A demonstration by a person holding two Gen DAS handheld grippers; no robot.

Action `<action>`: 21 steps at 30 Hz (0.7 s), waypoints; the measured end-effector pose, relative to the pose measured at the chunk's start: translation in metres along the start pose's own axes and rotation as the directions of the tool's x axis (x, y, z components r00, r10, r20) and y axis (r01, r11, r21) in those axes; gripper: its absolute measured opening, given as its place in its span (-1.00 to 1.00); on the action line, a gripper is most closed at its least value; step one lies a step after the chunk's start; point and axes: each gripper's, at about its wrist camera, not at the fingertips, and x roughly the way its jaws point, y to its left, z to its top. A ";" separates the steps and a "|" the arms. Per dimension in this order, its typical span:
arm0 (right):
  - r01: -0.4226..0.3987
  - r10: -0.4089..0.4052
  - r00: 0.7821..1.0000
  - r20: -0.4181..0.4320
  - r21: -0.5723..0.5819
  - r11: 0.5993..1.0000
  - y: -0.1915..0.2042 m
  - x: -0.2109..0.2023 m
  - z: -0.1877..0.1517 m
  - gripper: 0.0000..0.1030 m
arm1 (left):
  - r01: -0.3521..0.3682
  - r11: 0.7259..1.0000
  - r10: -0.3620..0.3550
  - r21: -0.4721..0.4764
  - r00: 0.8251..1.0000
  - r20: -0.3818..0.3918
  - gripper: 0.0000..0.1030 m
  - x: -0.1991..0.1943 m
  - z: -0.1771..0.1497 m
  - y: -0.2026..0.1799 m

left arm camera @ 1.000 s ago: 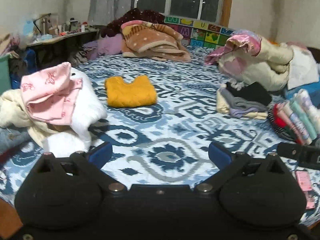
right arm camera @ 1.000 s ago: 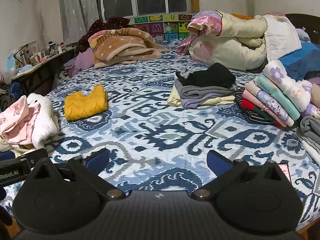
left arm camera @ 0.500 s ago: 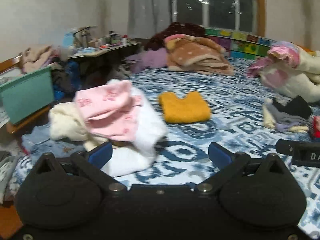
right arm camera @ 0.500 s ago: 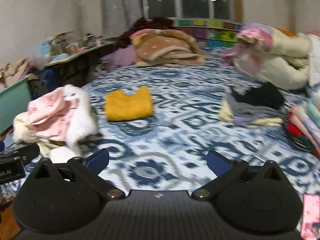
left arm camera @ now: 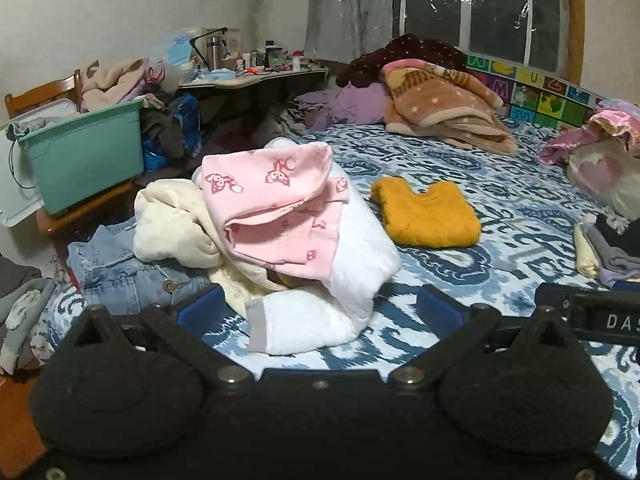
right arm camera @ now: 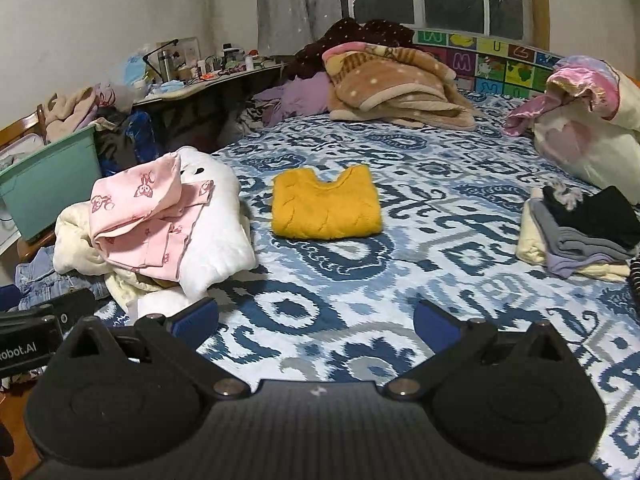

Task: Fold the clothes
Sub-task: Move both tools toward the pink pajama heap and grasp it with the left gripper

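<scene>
An unfolded heap lies at the bed's left edge: a pink printed garment on top of white and cream clothes, with denim beside it. A folded yellow sweater rests mid-bed. My left gripper is open, its blue pads just short of the heap's white garment. Further right, my right gripper is open and empty above bare bedspread. Each gripper's body shows at the edge of the other's view.
A folded stack sits at the right of the blue patterned bedspread. Blankets and a quilt lie at the head. A teal bin, a chair and a cluttered desk stand left of the bed.
Both grippers have swung left toward the unfolded heap, which is now centred before the left gripper. The right-hand folded stacks have slid out of view. Both jaws stayed open.
</scene>
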 end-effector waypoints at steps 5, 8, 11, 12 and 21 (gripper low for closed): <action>-0.011 0.011 1.000 -0.014 -0.016 1.000 0.008 0.018 0.002 1.00 | -0.040 0.999 0.041 -0.008 0.997 0.065 1.00 0.013 0.004 0.010; -0.021 0.020 1.000 -0.015 -0.014 1.000 0.012 0.027 0.005 1.00 | -0.028 0.999 0.028 -0.031 1.000 0.012 1.00 0.027 0.009 0.018; -0.036 0.036 0.999 -0.013 -0.007 0.999 0.015 0.035 0.009 1.00 | -0.039 0.999 0.040 -0.026 0.999 0.019 1.00 0.038 0.011 0.024; -0.042 0.042 0.999 -0.007 -0.009 0.999 0.015 0.038 0.010 1.00 | -0.050 0.998 0.050 -0.025 0.998 0.025 1.00 0.041 0.012 0.026; -0.156 0.155 0.988 0.024 0.043 0.987 0.029 0.078 0.028 0.99 | -0.093 0.994 0.094 -0.061 0.995 0.014 0.98 0.085 0.028 0.055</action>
